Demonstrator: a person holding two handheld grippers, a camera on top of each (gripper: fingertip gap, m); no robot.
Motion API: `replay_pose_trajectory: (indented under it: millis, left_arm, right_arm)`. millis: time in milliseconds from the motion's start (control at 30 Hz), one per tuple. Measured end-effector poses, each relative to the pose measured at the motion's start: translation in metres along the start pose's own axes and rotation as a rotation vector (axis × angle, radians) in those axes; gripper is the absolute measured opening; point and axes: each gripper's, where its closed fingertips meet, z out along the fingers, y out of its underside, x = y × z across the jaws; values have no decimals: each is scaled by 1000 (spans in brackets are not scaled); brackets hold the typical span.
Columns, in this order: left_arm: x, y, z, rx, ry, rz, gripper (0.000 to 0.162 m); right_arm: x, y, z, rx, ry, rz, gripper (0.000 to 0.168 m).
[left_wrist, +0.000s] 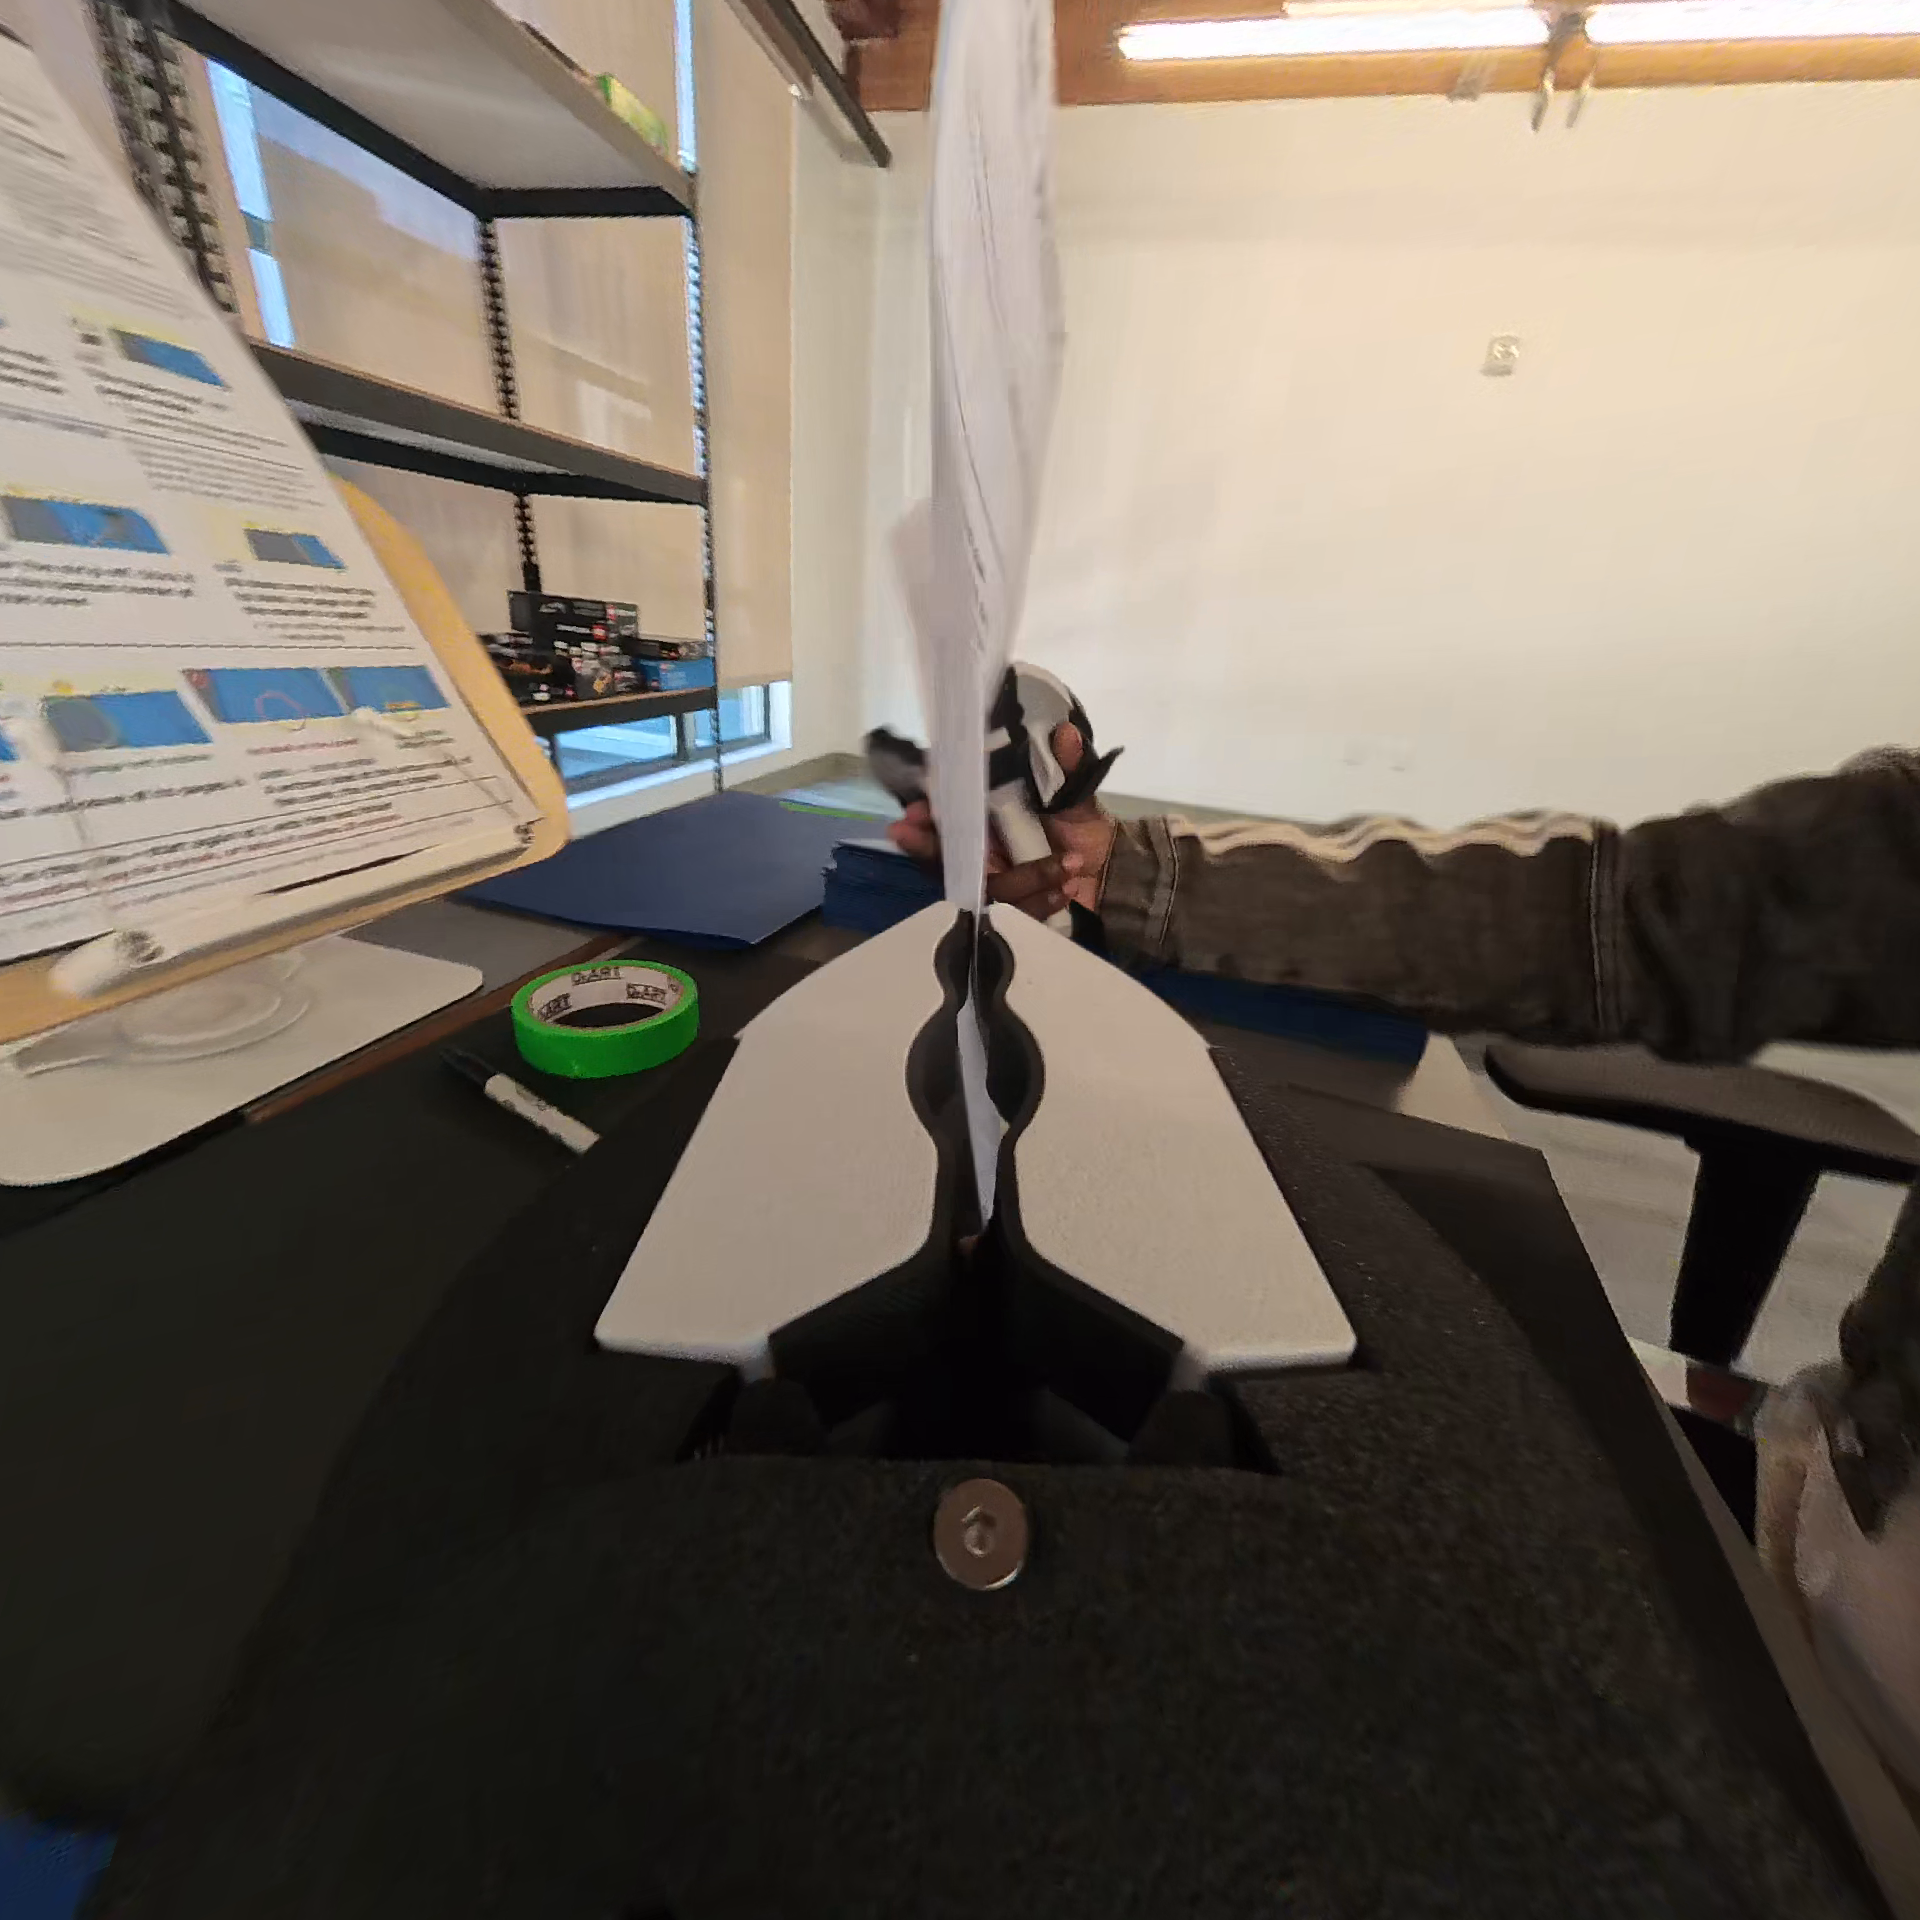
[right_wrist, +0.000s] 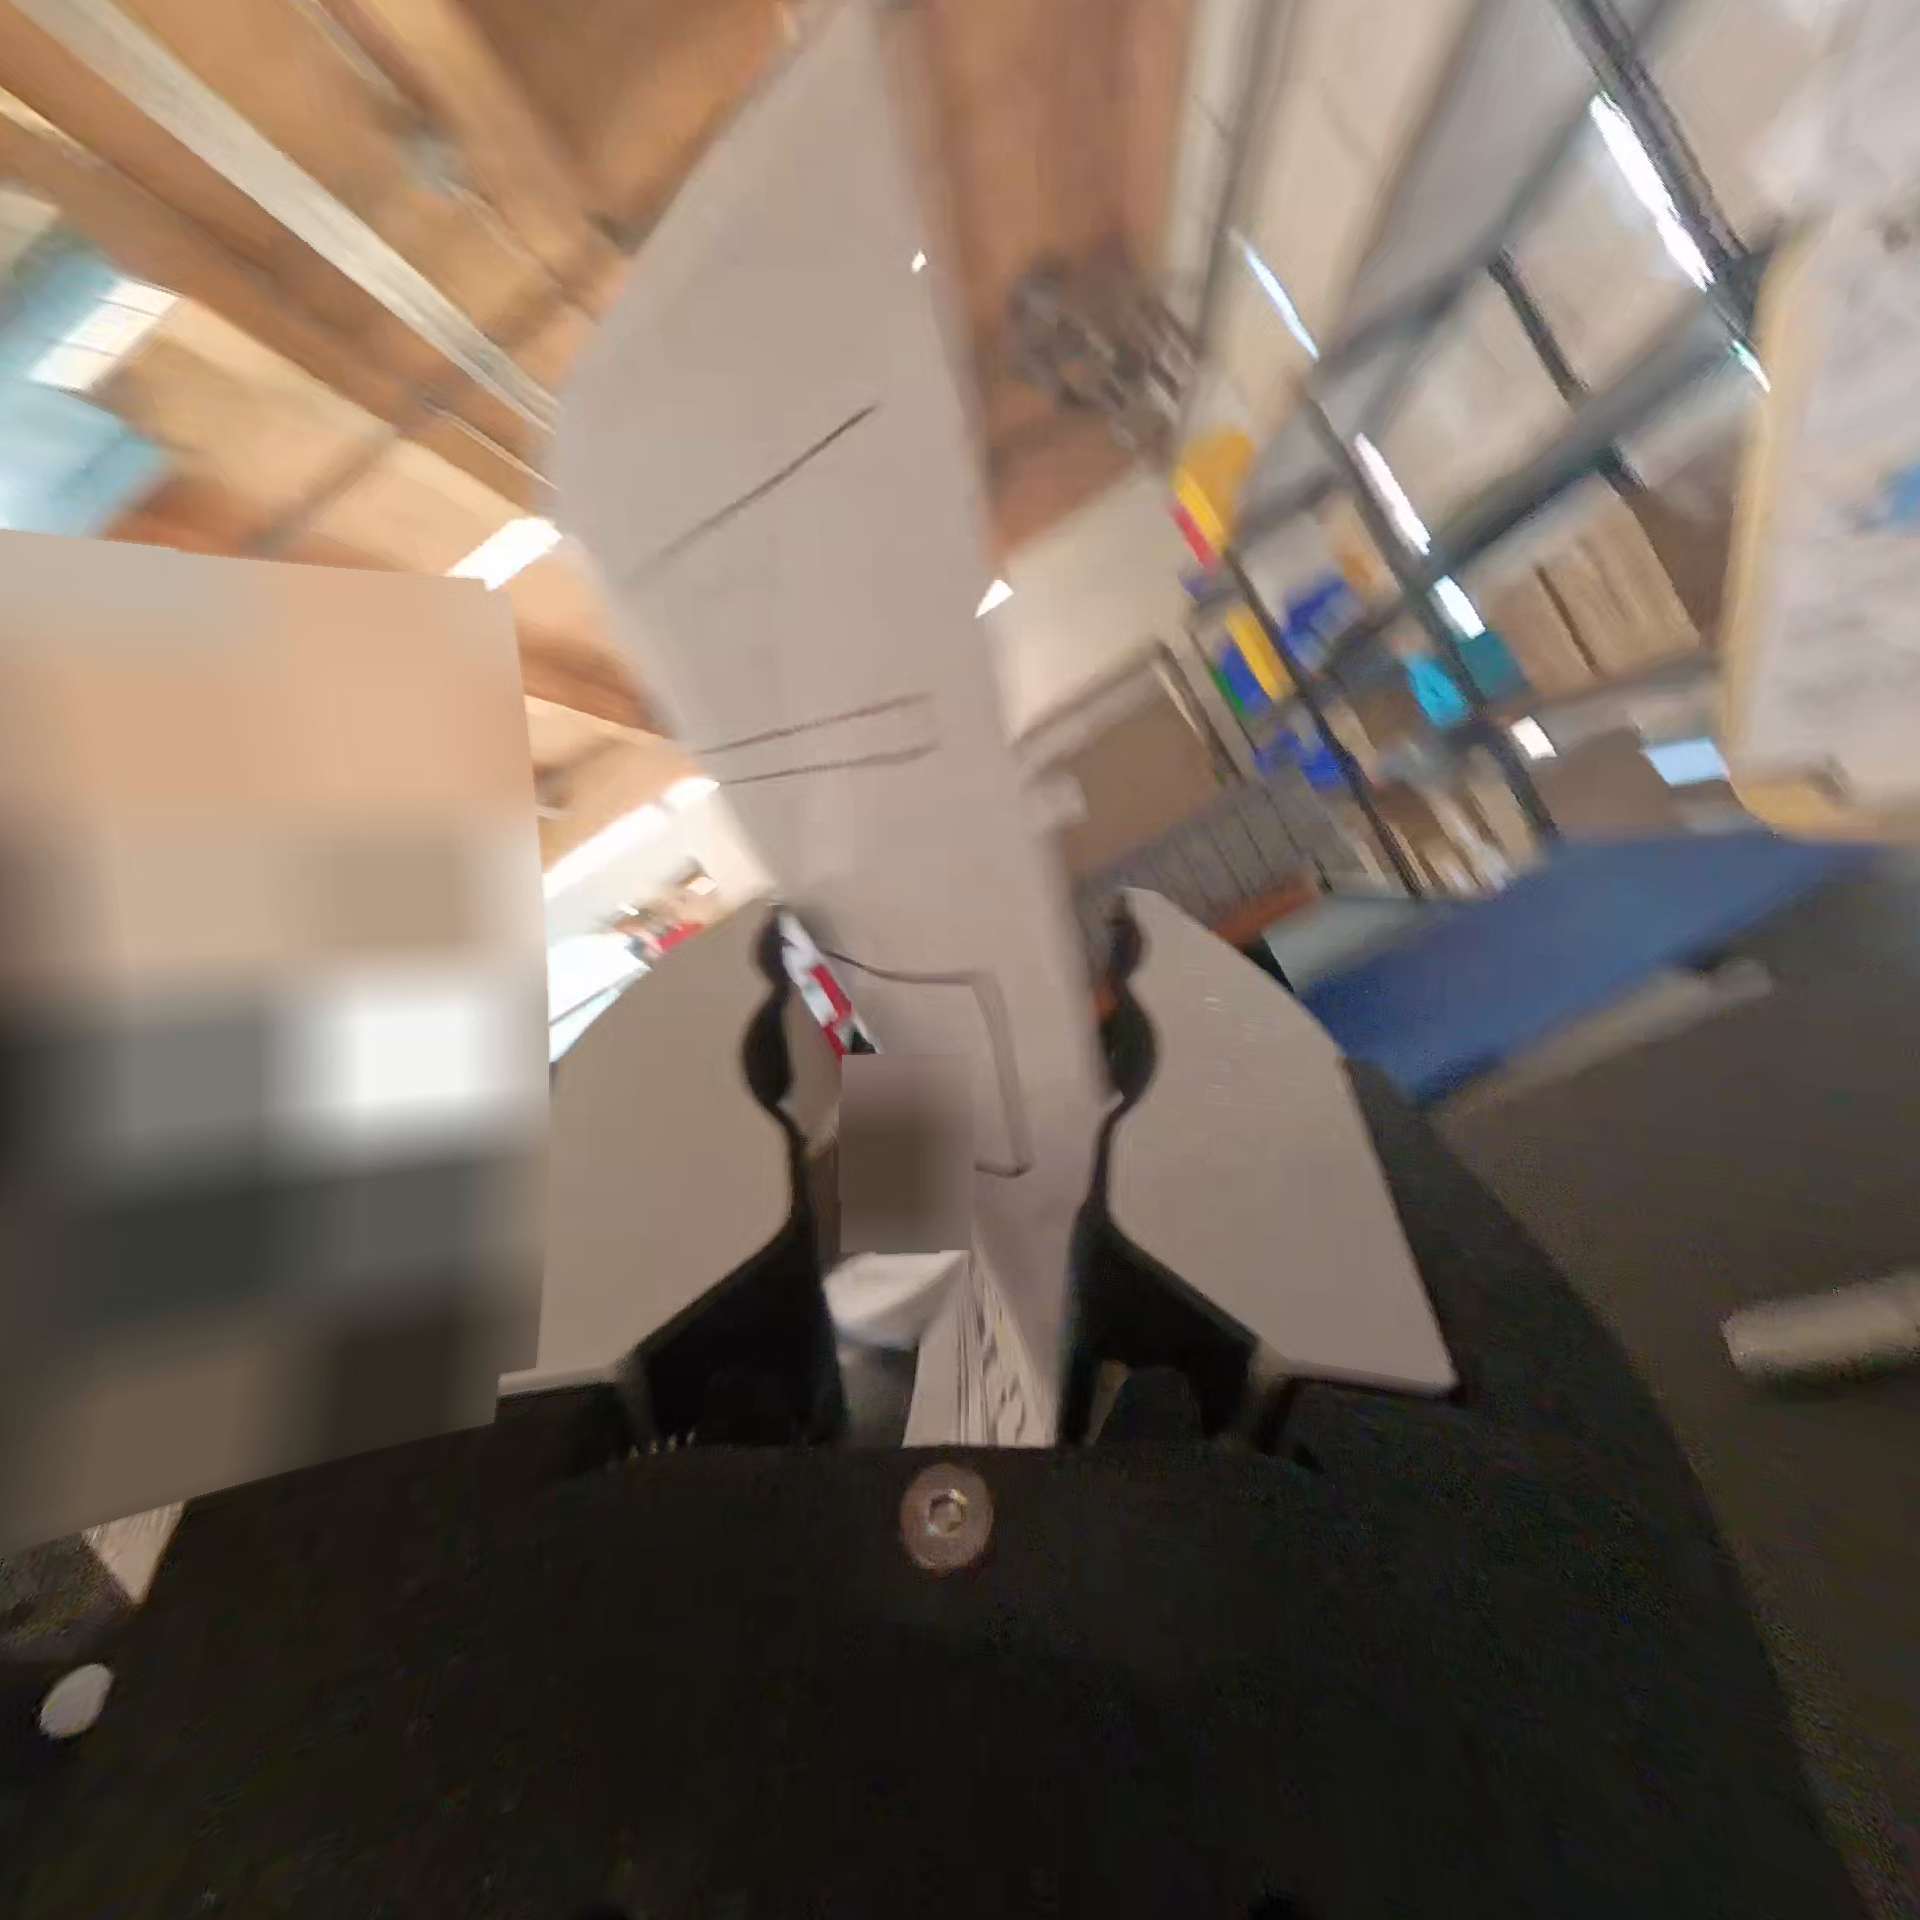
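My left gripper (left_wrist: 975, 920) is shut on the lower edge of a white printed sheet of paper (left_wrist: 987, 416), which stands upright and edge-on above a black mat (left_wrist: 260, 1351). My right gripper (right_wrist: 948, 914) is open, its fingers apart. The same sheet (right_wrist: 790, 582) runs up between them and lies close to the right finger (right_wrist: 1226, 1122); I cannot tell whether it touches. In the left wrist view the right gripper (left_wrist: 1023, 748) shows just behind the sheet, held by a hand (left_wrist: 1049, 873) with a dark sleeve.
A green tape roll (left_wrist: 605, 1016) and a marker (left_wrist: 530, 1107) lie on the mat at left. A document stand with a printed page (left_wrist: 208, 582) stands far left. Blue folders (left_wrist: 675, 862) lie behind, metal shelving (left_wrist: 582, 457) beyond. A chair armrest (left_wrist: 1714, 1112) is at right.
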Motion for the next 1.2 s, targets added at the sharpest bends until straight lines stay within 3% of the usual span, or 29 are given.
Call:
replay_pose_trajectory:
  millis: [67,200,467,667,767,900,933,1100,1167,1200]
  left_arm:
    - [-6,-3,-12,36,-34,-33,0]
    - [-16,10,-27,-31,-100,-65,0]
    - [-14,40,-21,-154,-129,-62,4]
    - [-15,51,-9,-177,-95,-98,15]
    - [-17,50,-9,-146,-82,-97,29]
    - [-21,48,-7,-127,-96,-57,72]
    - [-19,46,-6,-122,-82,-39,76]
    - [-4,39,7,-137,3,2,61]
    - [4,38,10,-157,56,1,43]
    - [8,38,11,-166,79,10,22]
  right_arm:
    - [-6,-13,2,100,-71,-81,29]
    - [-10,-3,9,19,-15,-291,2]
    - [-14,-1,23,-68,137,-579,0]
    - [-34,0,25,-72,115,-692,0]
    - [-58,-4,26,-55,73,-743,0]
    - [-91,-4,30,-75,11,-787,0]
    - [-97,-5,30,-76,1,-792,0]
    - [-120,-14,30,-22,-65,-765,0]
    - [-121,-19,26,-6,-55,-766,0]
    - [-120,-20,25,-10,-39,-769,0]
